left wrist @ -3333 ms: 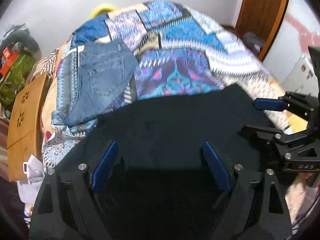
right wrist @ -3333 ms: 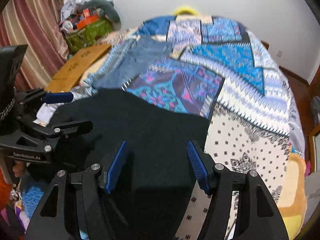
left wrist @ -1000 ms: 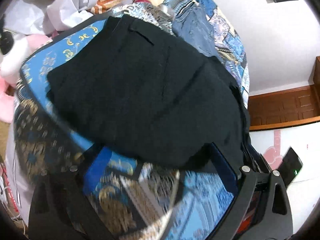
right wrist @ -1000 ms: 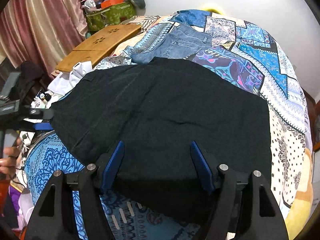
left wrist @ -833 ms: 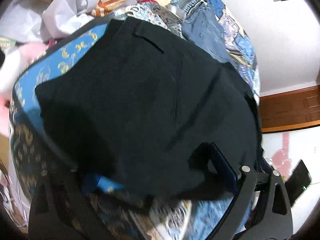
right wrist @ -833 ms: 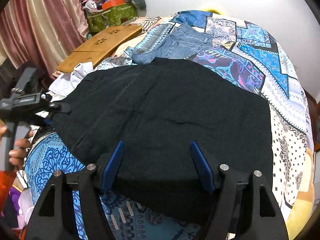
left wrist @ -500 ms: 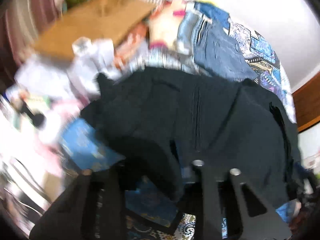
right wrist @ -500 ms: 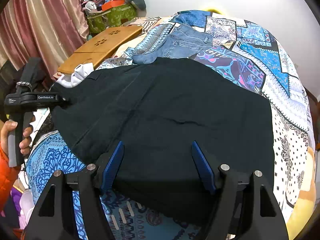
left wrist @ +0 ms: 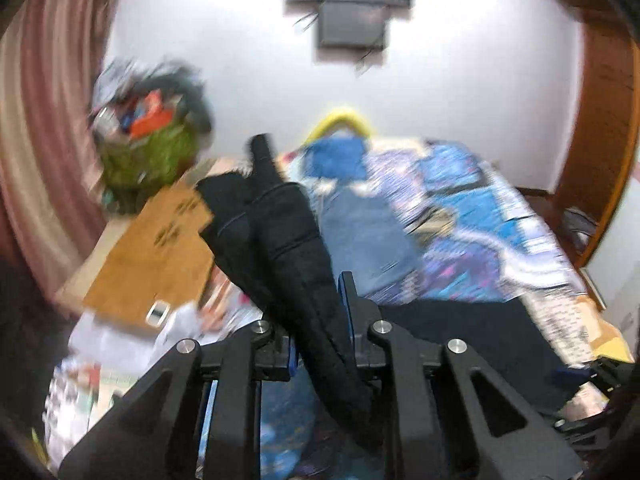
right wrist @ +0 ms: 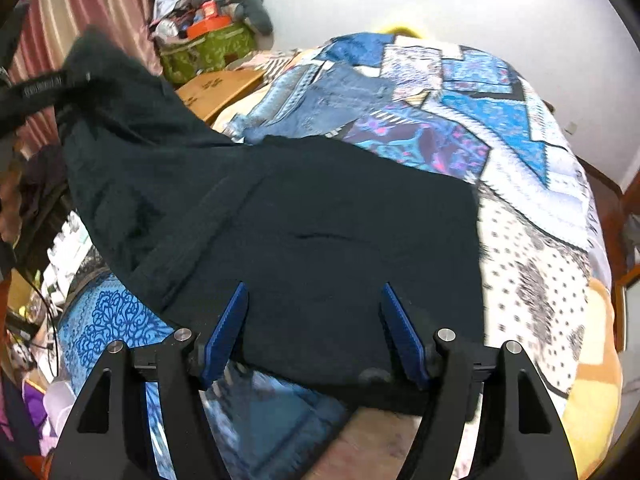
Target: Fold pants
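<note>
The black pants (right wrist: 320,232) lie spread over the near part of the patchwork bed (right wrist: 540,240). My left gripper (left wrist: 318,320) is shut on one end of the black pants (left wrist: 288,240) and holds it lifted, the cloth bunched and rising between the fingers. In the right wrist view that lifted end hangs at upper left under the left gripper (right wrist: 60,80). My right gripper (right wrist: 314,320) is open, its blue pads (right wrist: 226,332) over the near edge of the pants, holding nothing.
A folded pair of blue jeans (right wrist: 320,104) lies further up the bed. A wooden lap table (left wrist: 152,248) and a green bag of clutter (right wrist: 208,48) stand left of the bed, with striped curtains (right wrist: 80,8) behind. Loose items lie on the floor at left.
My left gripper closed on the left end of the pants and lifted it up and back, swinging its view toward the wall. My right gripper stayed open in place.
</note>
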Motion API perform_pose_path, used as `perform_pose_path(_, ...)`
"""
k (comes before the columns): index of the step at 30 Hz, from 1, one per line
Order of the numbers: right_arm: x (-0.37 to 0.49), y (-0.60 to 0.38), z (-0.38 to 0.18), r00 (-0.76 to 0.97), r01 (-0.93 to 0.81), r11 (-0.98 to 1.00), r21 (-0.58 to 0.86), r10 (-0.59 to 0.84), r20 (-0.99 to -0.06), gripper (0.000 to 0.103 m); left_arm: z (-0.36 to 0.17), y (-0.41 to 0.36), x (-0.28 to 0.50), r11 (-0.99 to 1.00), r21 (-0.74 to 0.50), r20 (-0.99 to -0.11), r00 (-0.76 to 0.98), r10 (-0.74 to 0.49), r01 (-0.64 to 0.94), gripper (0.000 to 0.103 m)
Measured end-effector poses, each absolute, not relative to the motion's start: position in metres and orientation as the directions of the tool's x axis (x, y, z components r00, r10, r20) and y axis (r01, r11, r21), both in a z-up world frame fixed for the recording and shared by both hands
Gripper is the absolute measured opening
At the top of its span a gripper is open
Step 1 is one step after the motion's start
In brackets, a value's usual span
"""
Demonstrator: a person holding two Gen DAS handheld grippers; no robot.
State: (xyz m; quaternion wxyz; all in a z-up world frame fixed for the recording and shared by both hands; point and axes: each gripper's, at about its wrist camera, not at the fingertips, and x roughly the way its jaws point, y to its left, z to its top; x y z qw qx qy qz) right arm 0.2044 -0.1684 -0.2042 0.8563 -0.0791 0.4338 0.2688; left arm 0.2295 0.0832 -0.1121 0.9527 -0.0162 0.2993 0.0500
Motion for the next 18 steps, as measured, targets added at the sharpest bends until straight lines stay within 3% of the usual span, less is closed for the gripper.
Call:
perform_pose_path(8,0.199,-0.191,-0.225,0.452,-0.515,0.848,0.123,0.391,-0.801,0.066,-0.073,-0.013,0.246,0.988,-0.016,-0.526,0.838,-0.141,0.156,0.015)
perform_pose_path(12,0.198,-0.202,-0.219,0.457,-0.489,0.852,0.187,0.432,-0.777,0.064,-0.089,-0.054,0.262,0.958,-0.083,-0.597,0.756,-0.268,0.275,0.015)
perform_pose_path(18,0.183,-0.234,-0.215,0.473,-0.446,0.867,0.223,0.44,-0.763,0.064,-0.148,-0.109,0.272,0.906,-0.115,-0.728,0.586,-0.355,0.406,0.015)
